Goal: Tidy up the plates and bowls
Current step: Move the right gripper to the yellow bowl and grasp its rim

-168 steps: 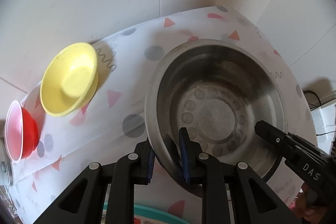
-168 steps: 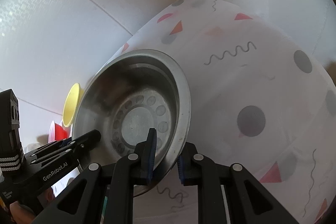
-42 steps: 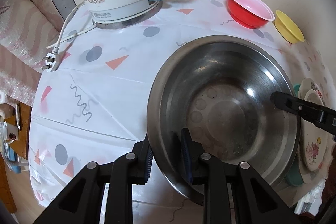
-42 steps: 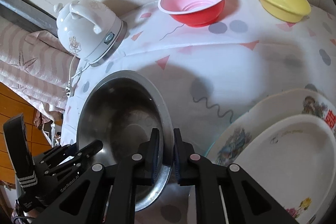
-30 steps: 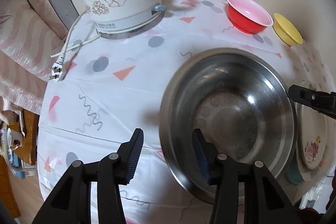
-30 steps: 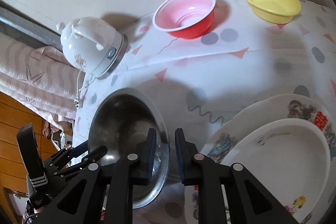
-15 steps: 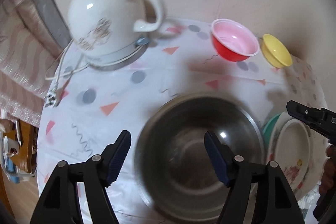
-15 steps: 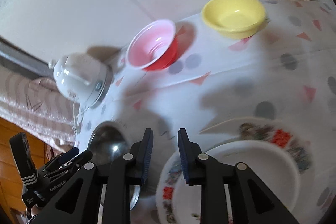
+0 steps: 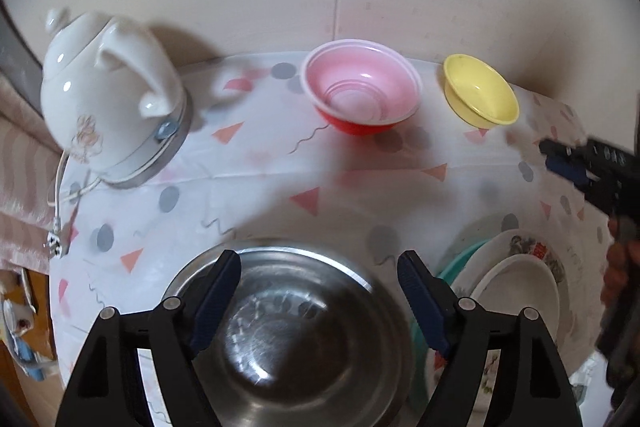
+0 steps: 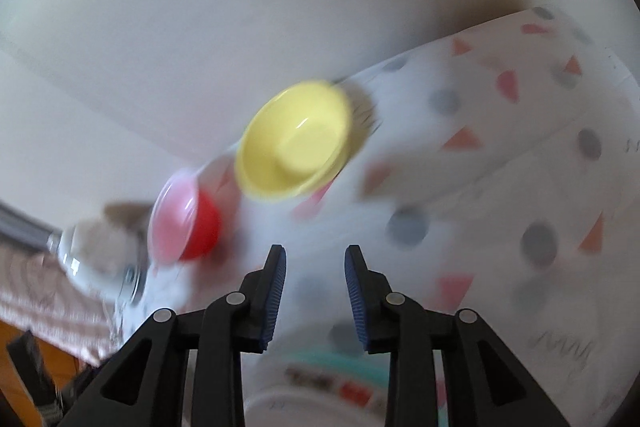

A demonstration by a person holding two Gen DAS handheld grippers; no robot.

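Observation:
A large steel bowl (image 9: 288, 331) rests on the patterned tablecloth (image 9: 256, 163) below my left gripper (image 9: 319, 269), which is wide open and empty above it. A red bowl (image 9: 362, 99) and a yellow bowl (image 9: 480, 95) sit at the back by the wall. A stack of white patterned plates (image 9: 516, 291) lies at the right. My right gripper (image 10: 314, 259) is open and empty, pointing toward the yellow bowl (image 10: 294, 143) with the red bowl (image 10: 186, 221) to its left. It shows in the left wrist view (image 9: 564, 163) at the right edge.
A white electric kettle (image 9: 108, 95) with its cord stands at the back left. A teal plate rim (image 9: 460, 259) peeks from under the plate stack. The wall runs right behind the bowls. The right wrist view is motion-blurred.
Both grippers let go of the steel bowl, which now rests on the table. Both have opened and lifted away. The right gripper has swung toward the yellow bowl.

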